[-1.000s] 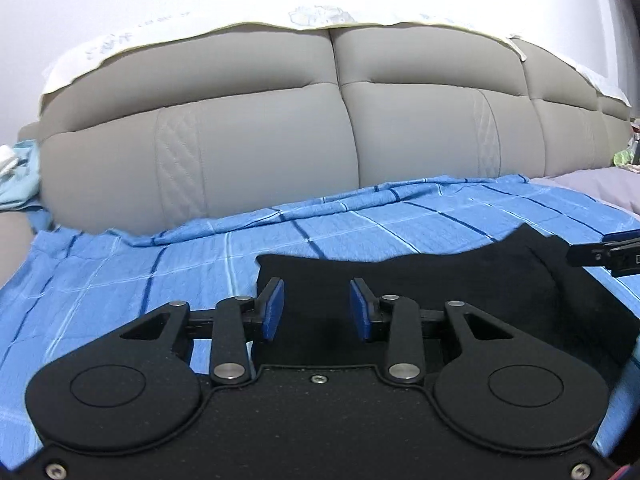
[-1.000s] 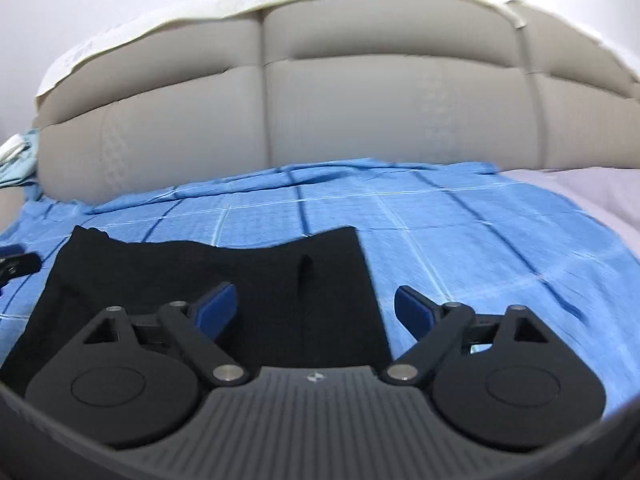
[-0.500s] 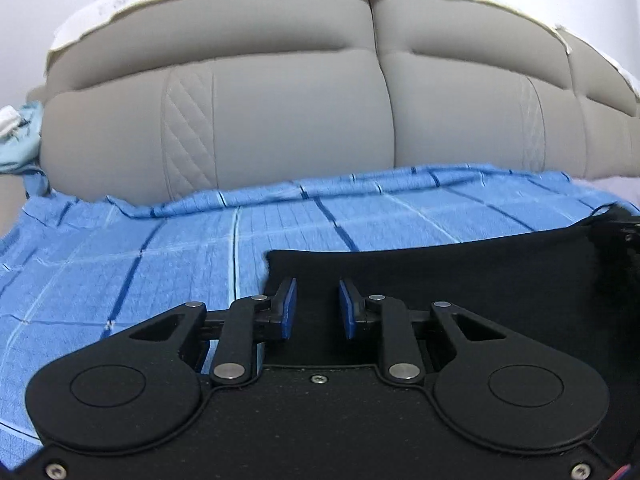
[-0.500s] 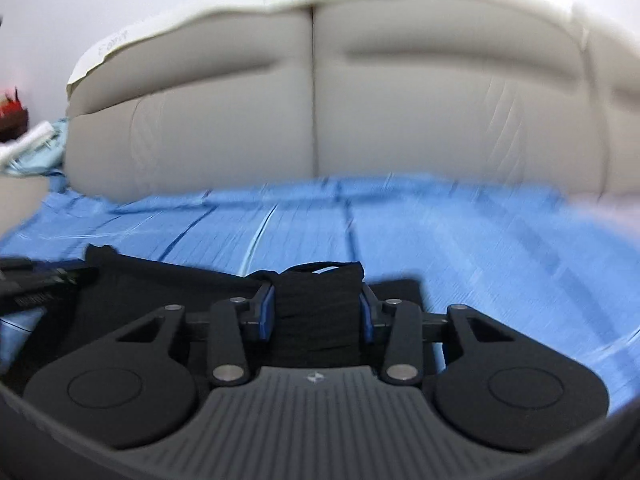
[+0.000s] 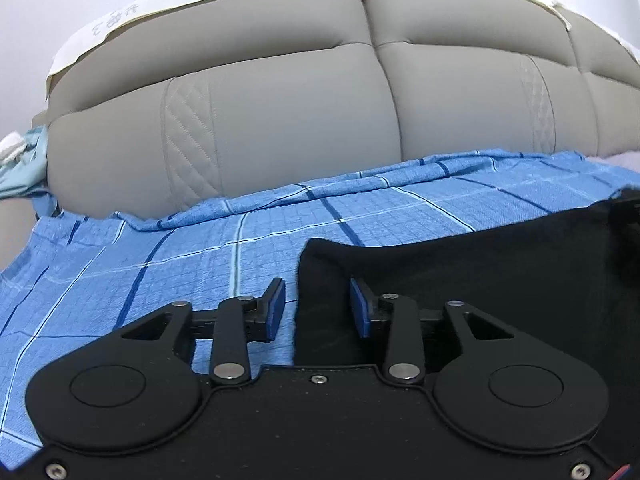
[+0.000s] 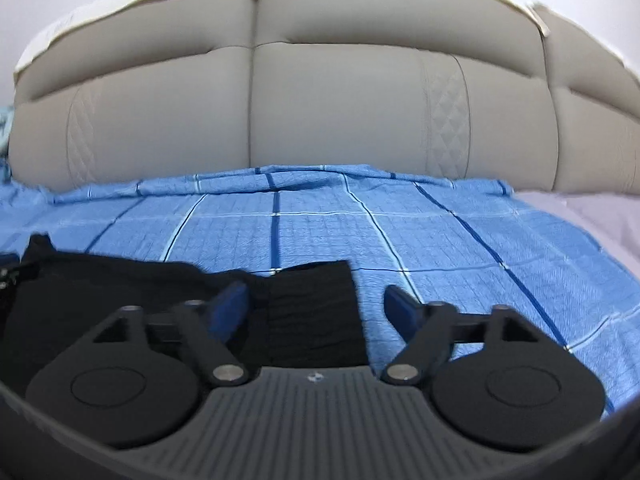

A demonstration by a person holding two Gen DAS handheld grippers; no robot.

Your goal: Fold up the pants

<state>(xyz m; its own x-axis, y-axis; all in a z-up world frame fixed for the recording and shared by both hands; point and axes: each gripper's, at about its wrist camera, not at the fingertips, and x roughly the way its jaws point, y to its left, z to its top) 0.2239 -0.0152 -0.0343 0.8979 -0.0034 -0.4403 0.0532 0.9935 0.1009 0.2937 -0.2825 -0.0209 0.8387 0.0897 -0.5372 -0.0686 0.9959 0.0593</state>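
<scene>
Pants (image 5: pixel 480 264) lying flat on our blue checked bedspread (image 6: pixel 420 232); we've just been opening both claws, left gripper (image 5: pixel 318 310) narrow, right gripper (image 6: pixel 316 306) wide, neither gripping fabric.

A blue checked bedsheet (image 5: pixel 160 272) is spread before a padded grey headboard (image 5: pixel 300 120), which is topped by a white printed cloth (image 6: pixel 120 4).

The padded headboard (image 6: pixel 360 112) is closing off the far edge of the bed, standing upright along its full width. The blue checked bedspread (image 6: pixel 420 240) is lying flat and unobstructed between the headboard and the black pants (image 6: pixel 312 312). Room is remaining open to the right of the pants.
</scene>
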